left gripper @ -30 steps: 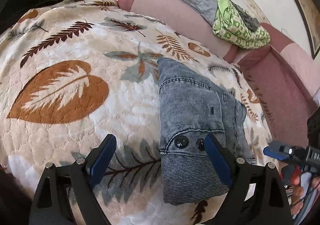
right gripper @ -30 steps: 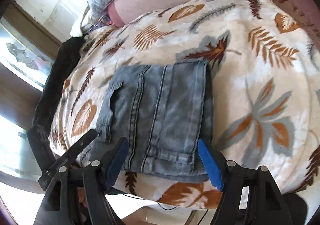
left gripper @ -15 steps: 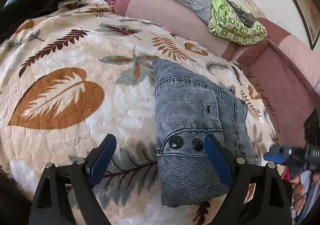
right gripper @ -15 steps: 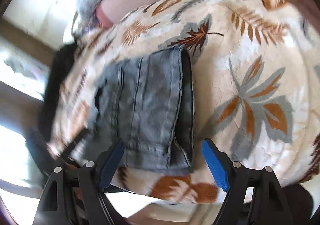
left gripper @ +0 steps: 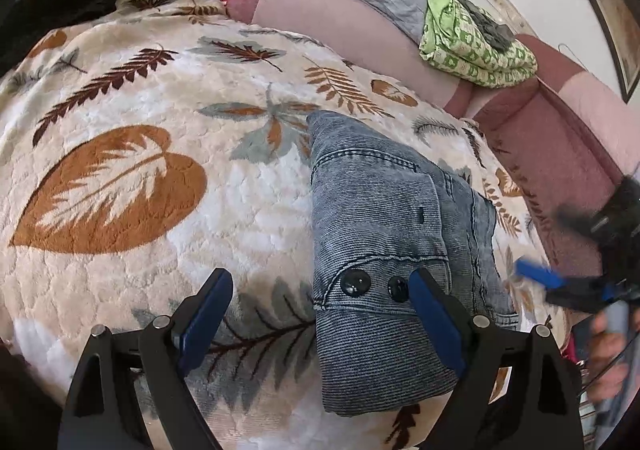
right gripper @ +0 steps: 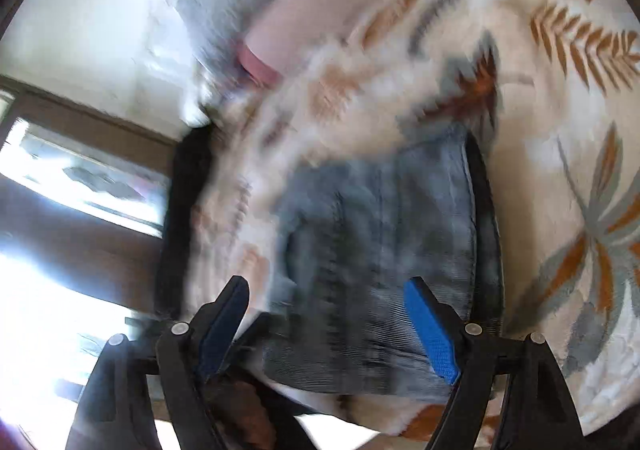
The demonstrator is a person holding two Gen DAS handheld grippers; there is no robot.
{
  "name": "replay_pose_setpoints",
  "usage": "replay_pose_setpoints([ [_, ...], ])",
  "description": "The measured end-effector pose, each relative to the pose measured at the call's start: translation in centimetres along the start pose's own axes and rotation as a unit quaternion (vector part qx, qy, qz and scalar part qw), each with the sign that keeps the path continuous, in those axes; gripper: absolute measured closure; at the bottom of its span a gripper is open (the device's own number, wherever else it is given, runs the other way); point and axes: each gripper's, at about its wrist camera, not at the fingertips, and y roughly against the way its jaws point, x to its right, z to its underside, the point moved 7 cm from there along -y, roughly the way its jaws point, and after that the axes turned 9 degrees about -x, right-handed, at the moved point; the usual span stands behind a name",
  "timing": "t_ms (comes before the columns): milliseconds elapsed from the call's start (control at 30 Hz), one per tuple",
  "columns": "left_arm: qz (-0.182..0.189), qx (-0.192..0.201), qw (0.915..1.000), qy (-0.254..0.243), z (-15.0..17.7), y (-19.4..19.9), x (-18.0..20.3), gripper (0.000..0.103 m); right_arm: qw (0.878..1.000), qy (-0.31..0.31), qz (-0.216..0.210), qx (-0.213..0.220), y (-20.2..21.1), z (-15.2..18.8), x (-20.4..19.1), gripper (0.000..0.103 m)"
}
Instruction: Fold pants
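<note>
Fleece leaf-print blanket (left gripper: 120, 153) spread across bed | denim pants (left gripper: 384, 250) lain on it as a compact folded bundle, near the edge | left gripper (left gripper: 320, 314) held spread, nothing grasped | right gripper (right gripper: 332, 326) likewise spread, view blurred | folding judged finished; only a final tidy or withdrawal is called for.

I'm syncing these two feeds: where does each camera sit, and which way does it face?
Left wrist: sits behind the open left gripper, facing the folded jeans on the leaf blanket; right gripper at the right edge.
Right wrist: behind the open right gripper, blurred, facing the jeans.
Shared: jeans, blanket.
</note>
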Motion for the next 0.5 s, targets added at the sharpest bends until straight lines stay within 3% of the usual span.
replay_pose_setpoints([
  [33,0.003,-0.002,1.0,0.001,0.0,0.0,0.0,0.013,0.998,-0.006,0.036,-0.044,-2.0,0.8,1.4,0.024],
  [133,0.003,-0.009,0.9999,0.003,0.2,-0.2,0.0,0.013,0.997,0.005,0.057,-0.042,-1.2,0.3,0.0,0.026],
  [300,0.004,-0.015,0.9999,0.003,0.2,-0.6,0.2,0.013,0.988,0.105,0.105,0.03,2.2,-4.2,-7.4,0.026],
  [333,0.003,-0.013,0.9999,0.001,0.3,-0.5,0.2,0.013,0.984,0.122,0.123,0.04,2.0,-5.3,-8.2,0.026],
  [400,0.003,-0.012,0.9999,-0.001,0.3,-0.4,0.1,0.013,0.967,0.145,0.203,0.045,0.1,-7.5,-7.2,0.026],
  [433,0.003,-0.012,0.9999,0.0,0.3,-0.3,0.1,0.013,0.953,0.14,0.268,0.023,-1.7,-8.0,-4.8,0.026],
  [467,0.004,-0.011,0.9999,0.001,0.3,-0.2,0.0,0.013,0.947,0.119,0.299,-0.018,-3.6,-7.7,-2.1,0.025],
  [500,0.011,-0.009,0.9999,0.002,0.2,0.1,0.0,0.013,0.954,0.078,0.28,-0.067,-5.8,-6.7,1.0,0.02],
])
